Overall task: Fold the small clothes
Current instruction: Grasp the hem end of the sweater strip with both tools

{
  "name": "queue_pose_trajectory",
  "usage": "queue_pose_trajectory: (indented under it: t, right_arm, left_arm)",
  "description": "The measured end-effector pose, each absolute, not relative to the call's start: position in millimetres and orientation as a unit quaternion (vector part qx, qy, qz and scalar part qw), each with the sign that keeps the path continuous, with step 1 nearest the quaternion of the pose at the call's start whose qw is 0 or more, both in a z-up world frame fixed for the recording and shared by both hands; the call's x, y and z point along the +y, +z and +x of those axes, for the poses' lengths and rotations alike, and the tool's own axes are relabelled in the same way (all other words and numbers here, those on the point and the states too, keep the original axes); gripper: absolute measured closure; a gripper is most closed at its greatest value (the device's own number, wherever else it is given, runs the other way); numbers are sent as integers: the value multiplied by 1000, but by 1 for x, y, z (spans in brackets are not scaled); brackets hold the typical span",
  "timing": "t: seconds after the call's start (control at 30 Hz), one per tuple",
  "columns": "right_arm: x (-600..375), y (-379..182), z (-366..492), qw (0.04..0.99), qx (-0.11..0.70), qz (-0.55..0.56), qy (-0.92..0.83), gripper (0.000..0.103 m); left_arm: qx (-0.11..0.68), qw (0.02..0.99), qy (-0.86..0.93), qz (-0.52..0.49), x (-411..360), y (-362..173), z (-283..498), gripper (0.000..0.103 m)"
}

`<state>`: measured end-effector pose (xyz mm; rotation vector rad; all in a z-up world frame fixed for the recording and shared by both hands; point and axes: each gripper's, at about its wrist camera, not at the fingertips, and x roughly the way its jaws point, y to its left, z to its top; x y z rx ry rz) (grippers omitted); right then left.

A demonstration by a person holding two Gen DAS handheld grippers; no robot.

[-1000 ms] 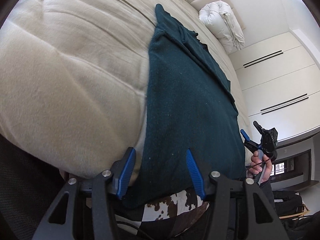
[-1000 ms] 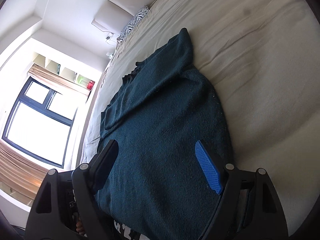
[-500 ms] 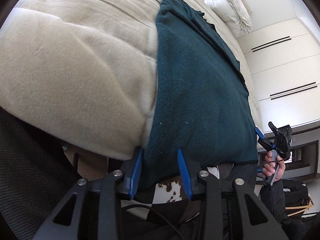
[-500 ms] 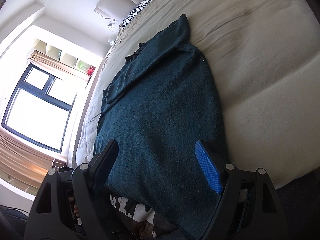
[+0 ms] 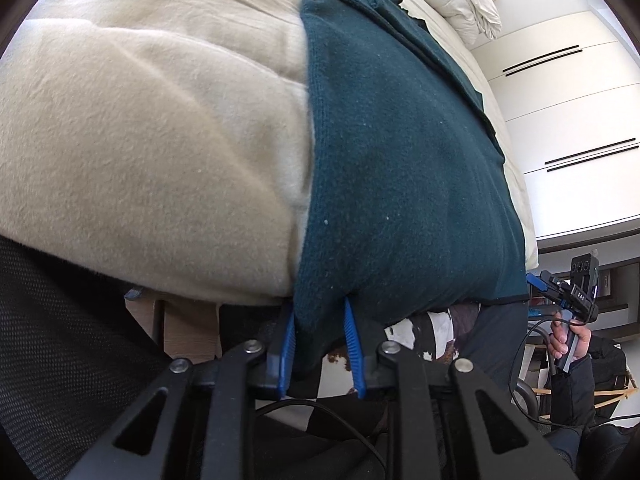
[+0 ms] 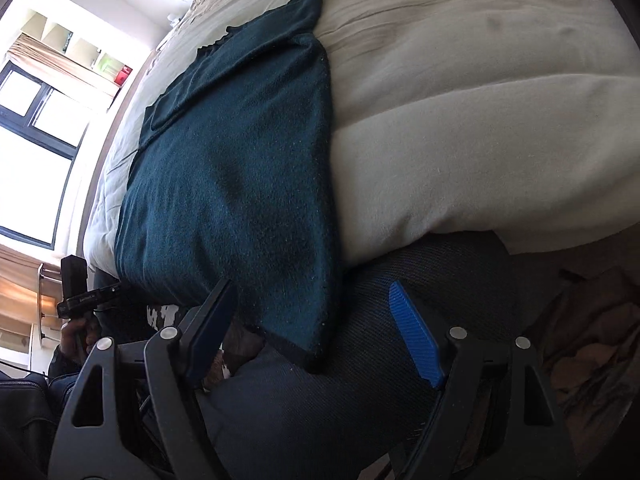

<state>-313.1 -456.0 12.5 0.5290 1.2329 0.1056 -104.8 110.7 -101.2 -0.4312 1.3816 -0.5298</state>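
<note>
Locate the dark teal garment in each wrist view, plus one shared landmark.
Left wrist: teal garment runs from top centre down right of centre; its near corner hangs between the closing left claw pads.
Right wrist: same garment left of centre, its near corner hanging over the edge between the wide right claw pads, untouched.
Shared landmark: cream bedspread beneath it.
</note>
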Motion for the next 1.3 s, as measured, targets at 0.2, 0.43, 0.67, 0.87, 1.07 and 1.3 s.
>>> queue_pose_trajectory:
  t: [0.2,0.43,0.67,0.87,1.07,1.3]
  right_arm:
    - [-449,11,-304,768,602,217,39,31]
    - [-420,5,-285,744,649,153,51,42]
    - [-409,-6,-281,720,679,128,62,72]
    - [-420,-11,-293,723,660,194,67,93]
    - [-438,-1,-312,748,596,279,86,96]
    - [-450,31,-307,779,513,342,116,96]
  left_arm:
    - [635,711,-247,-174,98,-104,-105,79]
    - [633,711,-257,-168,98,-104,-107,88]
    - [632,709,-272,-157,102,-98,-110,96]
    - [619,709,-299,-155,102,-88,-112,97]
    - [570,702,-352,-243,116,-67,-110,97]
    - [504,690,-383,-353,136,-48,-99,97]
